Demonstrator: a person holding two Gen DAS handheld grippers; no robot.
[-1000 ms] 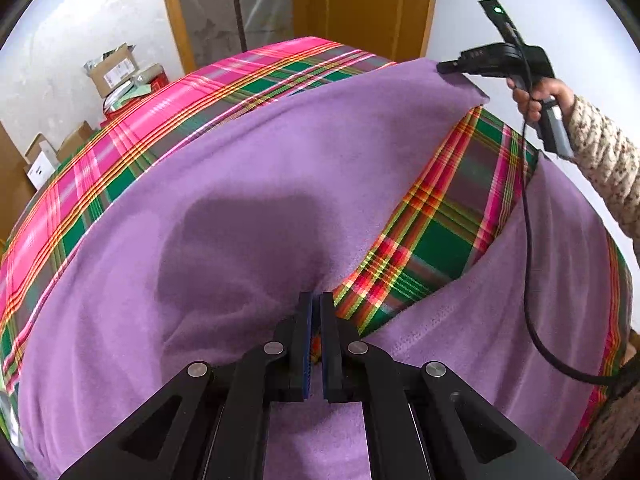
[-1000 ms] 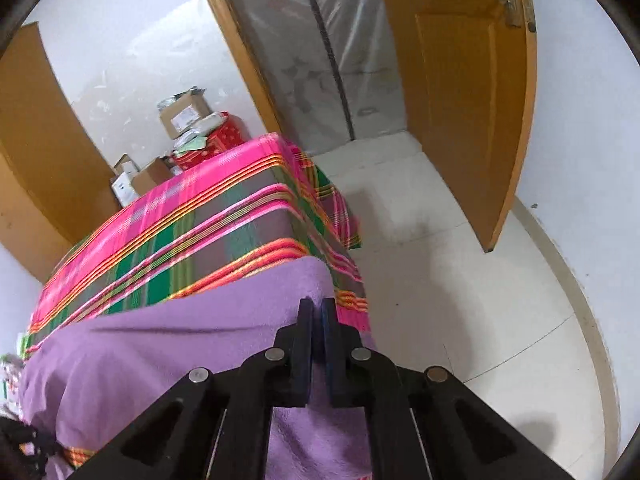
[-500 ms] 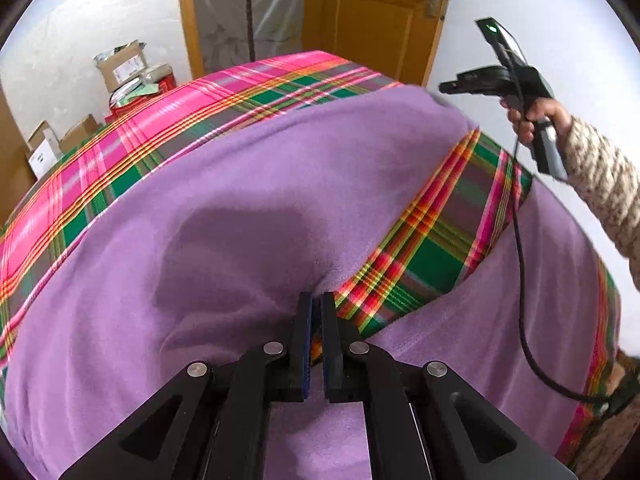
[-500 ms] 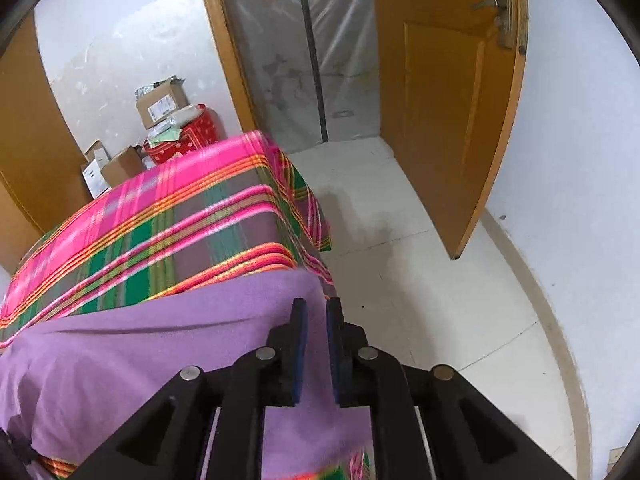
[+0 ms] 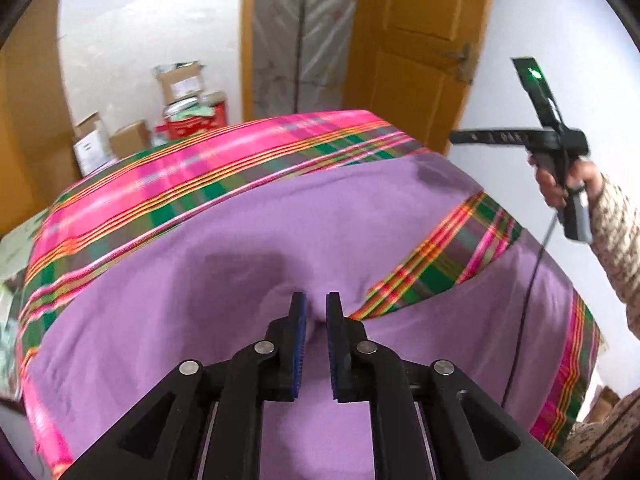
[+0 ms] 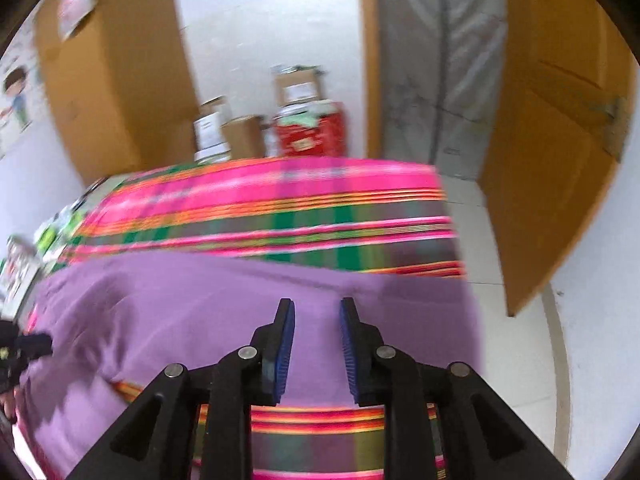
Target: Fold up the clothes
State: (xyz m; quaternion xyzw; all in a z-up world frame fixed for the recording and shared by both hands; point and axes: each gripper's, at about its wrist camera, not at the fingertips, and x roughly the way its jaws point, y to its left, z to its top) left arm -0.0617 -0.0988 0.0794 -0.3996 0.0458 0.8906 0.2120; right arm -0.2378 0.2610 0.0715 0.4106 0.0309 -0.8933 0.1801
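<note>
Home room, orange wooden door (image 5: 416,60) and cardboard boxes (image 6: 228,128) ahead of the hand-held gripper, plaid-covered tabletop (image 6: 280,208), tiled floor (image 6: 516,368) to its right

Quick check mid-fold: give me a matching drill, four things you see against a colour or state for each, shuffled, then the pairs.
Things:
1. purple garment
2. plaid cloth
3. left claw
4. door

States:
A. orange-brown wood, ajar
B. open, above the garment
C. pink and green stripes, covering the table
D. spread flat on the table

Pairs: 1-D, 2-C, 3-B, 4-A
</note>
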